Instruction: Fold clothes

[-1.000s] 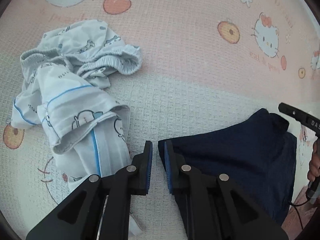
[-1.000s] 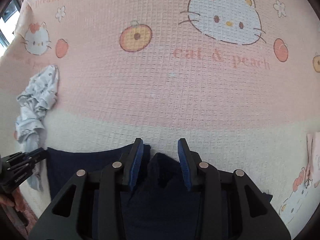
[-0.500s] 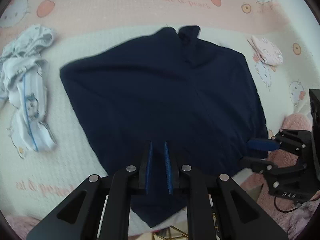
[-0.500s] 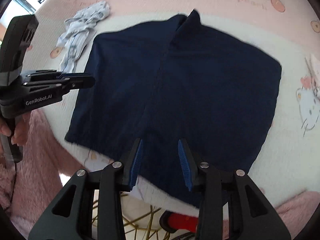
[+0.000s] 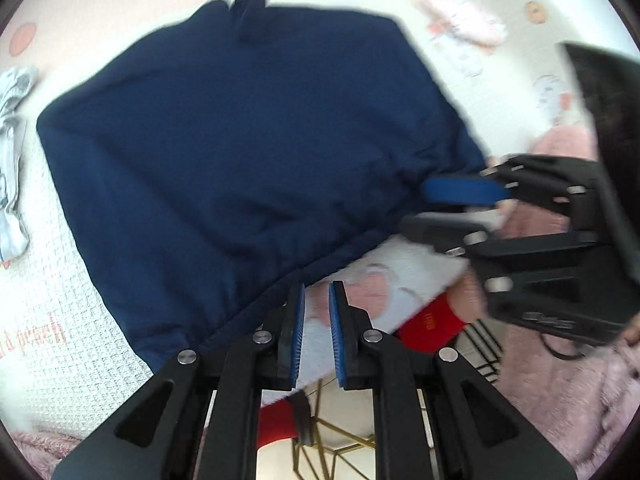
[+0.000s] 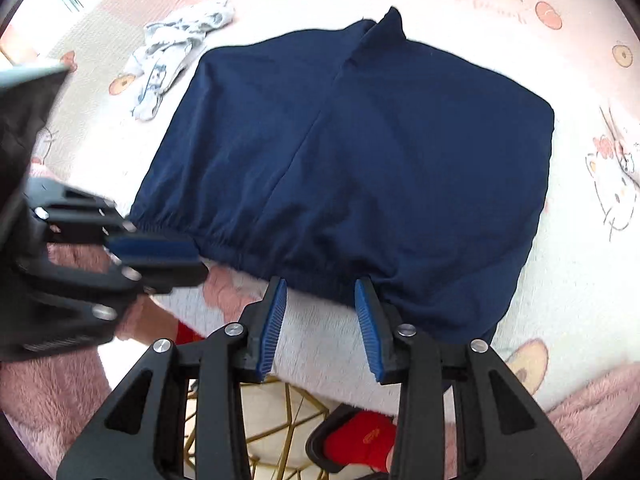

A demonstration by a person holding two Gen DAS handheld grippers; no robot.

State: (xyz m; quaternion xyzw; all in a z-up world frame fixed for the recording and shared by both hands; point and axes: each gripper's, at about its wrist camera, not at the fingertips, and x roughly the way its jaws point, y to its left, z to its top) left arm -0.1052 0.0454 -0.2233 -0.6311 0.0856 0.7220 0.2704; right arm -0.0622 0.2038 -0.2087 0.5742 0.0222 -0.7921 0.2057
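On the pink cat blanket (image 6: 580, 280) lies the dark blue shorts (image 6: 360, 160), spread flat – your left gripper (image 5: 317, 312) and right gripper (image 6: 320, 300) both gape, empty, near the waistband.

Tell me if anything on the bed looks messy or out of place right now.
Yes. The light printed garment lies crumpled in a heap beyond the navy shorts' far left corner. The shorts lie spread flat, with their gathered waistband at the bed's near edge.
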